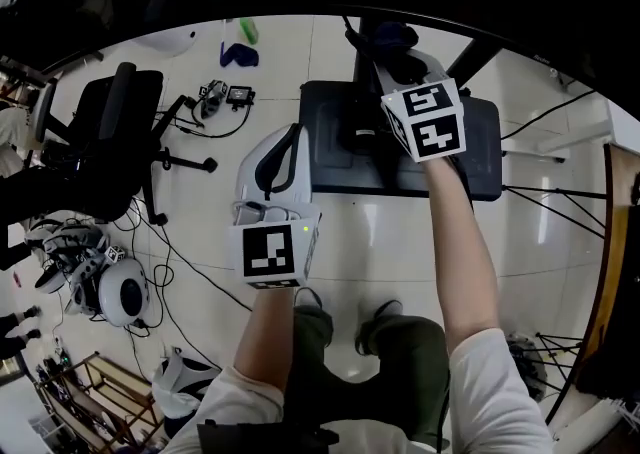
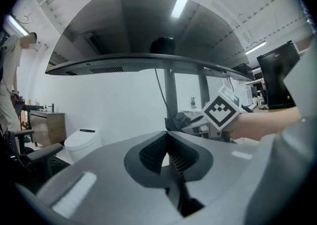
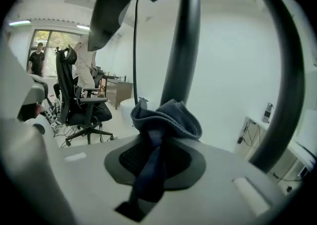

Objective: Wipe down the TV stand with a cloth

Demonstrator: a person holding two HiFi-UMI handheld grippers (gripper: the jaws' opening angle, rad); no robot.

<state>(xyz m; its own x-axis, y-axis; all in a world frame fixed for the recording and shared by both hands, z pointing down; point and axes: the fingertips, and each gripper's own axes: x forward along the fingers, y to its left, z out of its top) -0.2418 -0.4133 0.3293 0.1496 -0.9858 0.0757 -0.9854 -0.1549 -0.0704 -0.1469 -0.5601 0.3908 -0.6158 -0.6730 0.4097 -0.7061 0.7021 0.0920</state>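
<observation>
Jaws of the right gripper (image 3: 154,144) clamp the blue cloth (image 3: 168,117), bunched at centre frame so a wad leads toward the TV stand (image 1: 330,157), whose black base fills the head view's upper middle. Left gripper (image 2: 168,137) has jaws closed together on nothing, probably held aside, lower left of that base.

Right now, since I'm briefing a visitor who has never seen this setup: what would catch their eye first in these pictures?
The dark blue cloth, bunched and clamped in the right gripper, held over the TV stand's black base on the floor. Next, the left gripper, jaws together on nothing, lower left in the head view, and the black office chair far left.
</observation>
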